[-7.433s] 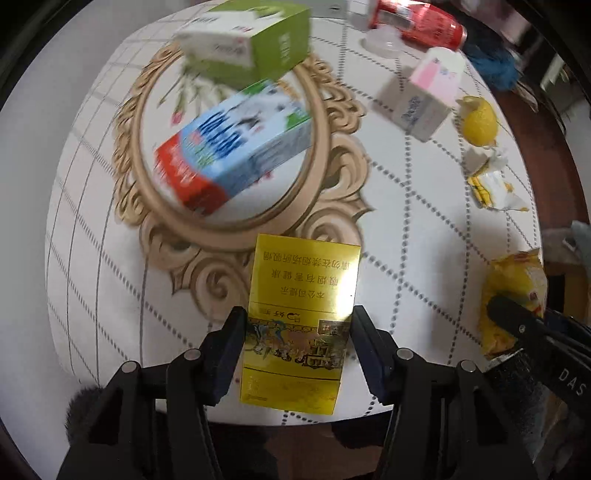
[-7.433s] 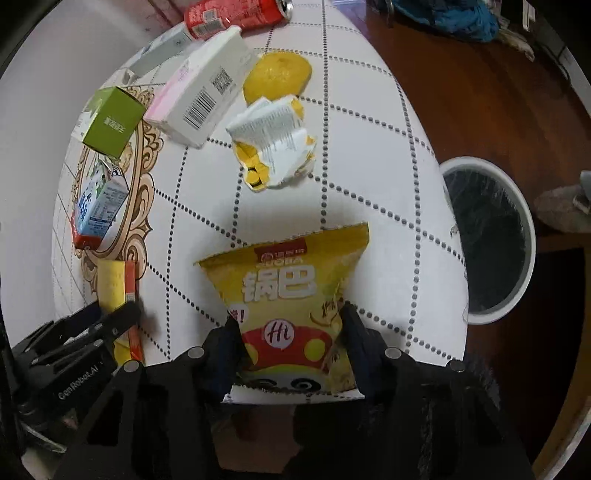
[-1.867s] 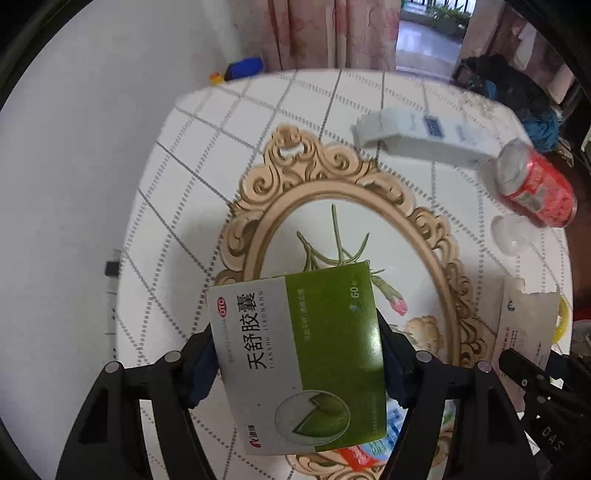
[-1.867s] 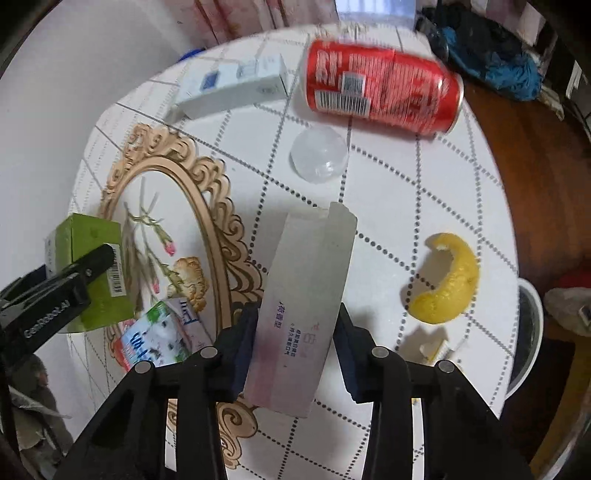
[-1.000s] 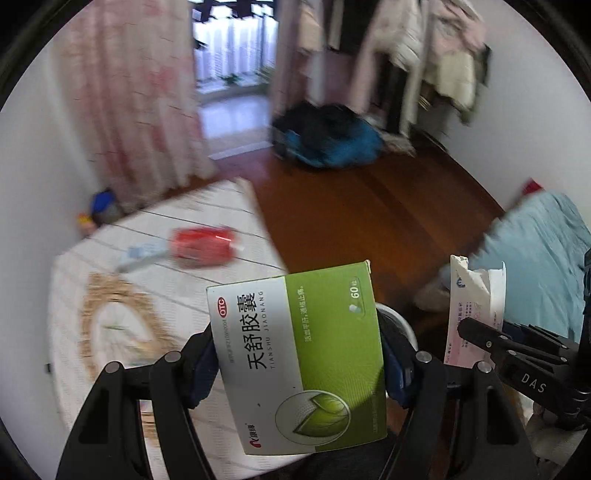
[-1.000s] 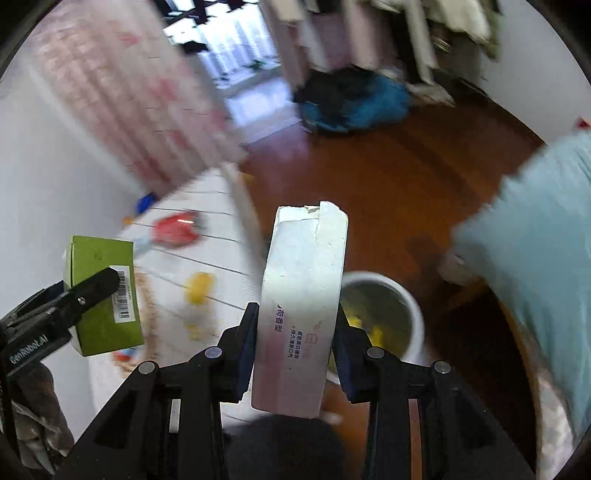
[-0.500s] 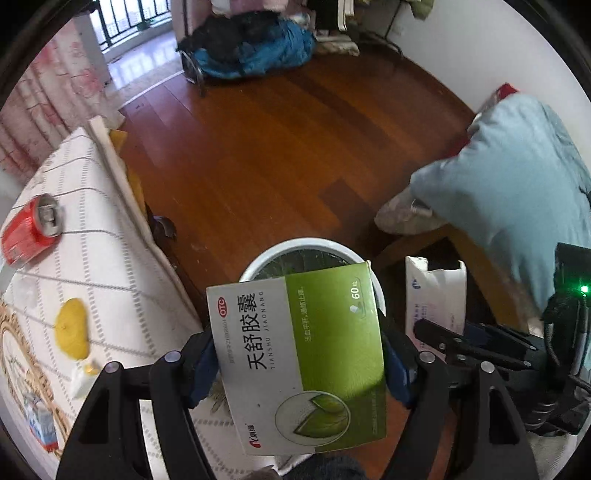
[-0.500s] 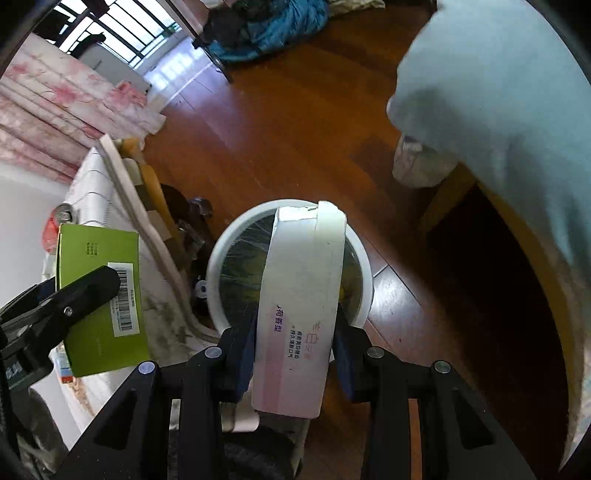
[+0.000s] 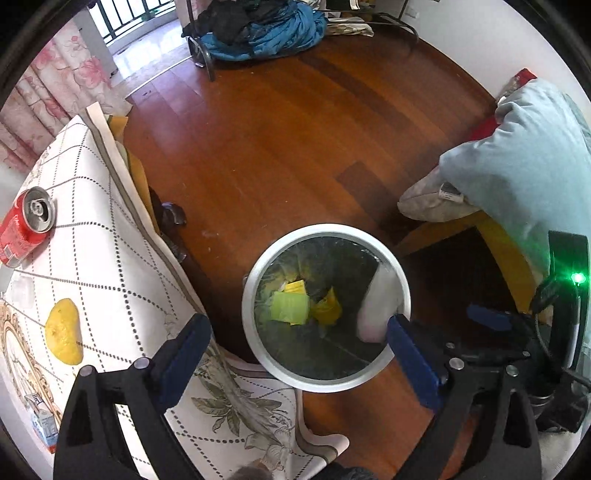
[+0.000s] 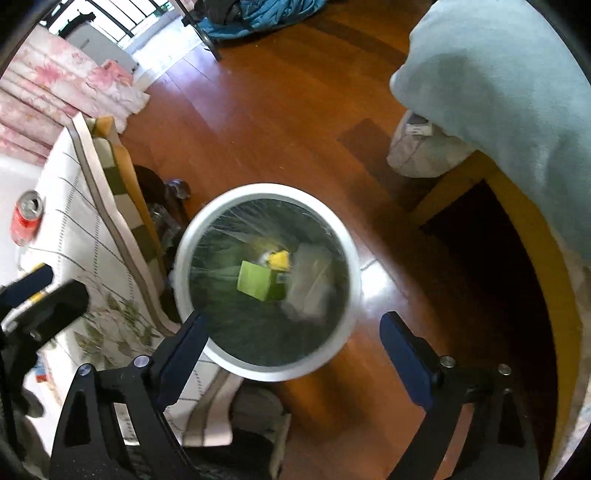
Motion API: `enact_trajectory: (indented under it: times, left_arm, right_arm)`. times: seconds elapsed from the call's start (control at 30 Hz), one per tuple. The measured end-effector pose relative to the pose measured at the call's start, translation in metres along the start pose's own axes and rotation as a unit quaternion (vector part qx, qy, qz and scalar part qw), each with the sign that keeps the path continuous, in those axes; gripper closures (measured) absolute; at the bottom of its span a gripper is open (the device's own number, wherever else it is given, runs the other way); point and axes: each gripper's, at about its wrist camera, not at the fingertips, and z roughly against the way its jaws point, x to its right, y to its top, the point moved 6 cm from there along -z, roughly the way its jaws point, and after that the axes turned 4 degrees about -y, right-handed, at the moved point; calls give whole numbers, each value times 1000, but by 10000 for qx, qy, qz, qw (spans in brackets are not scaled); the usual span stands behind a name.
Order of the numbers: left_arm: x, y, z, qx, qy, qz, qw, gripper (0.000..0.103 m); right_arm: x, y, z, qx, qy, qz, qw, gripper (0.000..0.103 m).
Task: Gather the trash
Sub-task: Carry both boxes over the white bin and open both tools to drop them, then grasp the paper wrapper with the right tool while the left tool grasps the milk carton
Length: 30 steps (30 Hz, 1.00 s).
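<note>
A white round trash bin (image 9: 255, 343) (image 10: 354, 284) with a dark liner stands on the wooden floor beside the table. Inside it lie the green medicine box (image 9: 290, 308) (image 10: 255, 280), yellow wrappers (image 9: 325, 306) and the white-pink carton (image 9: 378, 302) (image 10: 310, 288), which appears blurred. My left gripper (image 9: 295, 354) hangs open above the bin with nothing between its blue-padded fingers. My right gripper (image 10: 291, 347) is open above the bin too, also empty. On the table at the left remain a red soda can (image 9: 26, 229) (image 10: 26, 218), a yellow peel (image 9: 62, 330) and a milk carton (image 9: 42, 424).
The table (image 9: 92, 258) with its checked white cloth is at the left, its edge close to the bin. A light blue cushion (image 9: 524, 162) on a wooden seat stands at the right. Blue clothing (image 9: 266, 26) is heaped on a rack at the back.
Both grippers have opened over the bin. The green box and the white-pink carton have dropped out of them into the bin.
</note>
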Motion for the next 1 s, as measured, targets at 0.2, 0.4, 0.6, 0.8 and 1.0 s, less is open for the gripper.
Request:
enact_trajectory:
  times: [0.2, 0.4, 0.6, 0.8, 1.0]
  left_arm:
    - [-1, -2, 8, 64, 110, 37, 9999, 5]
    - [-2, -8, 26, 168, 234, 63, 9996, 5]
    - [-1, -15, 52, 342, 260, 109, 9990, 5]
    - [2, -25, 83, 564, 221, 177, 9980, 5]
    - [4, -32, 125, 912, 145, 283, 9953, 5]
  right_arm:
    - [5, -10, 14, 13, -307, 6, 9995, 6]
    - [6, -19, 38, 94, -479, 46, 9988, 6]
    - [4, -28, 73, 296, -549, 75, 9980, 6]
    - [0, -36, 119, 573, -531, 133, 9969, 6]
    - [-7, -43, 176, 952, -412, 156, 9945, 6]
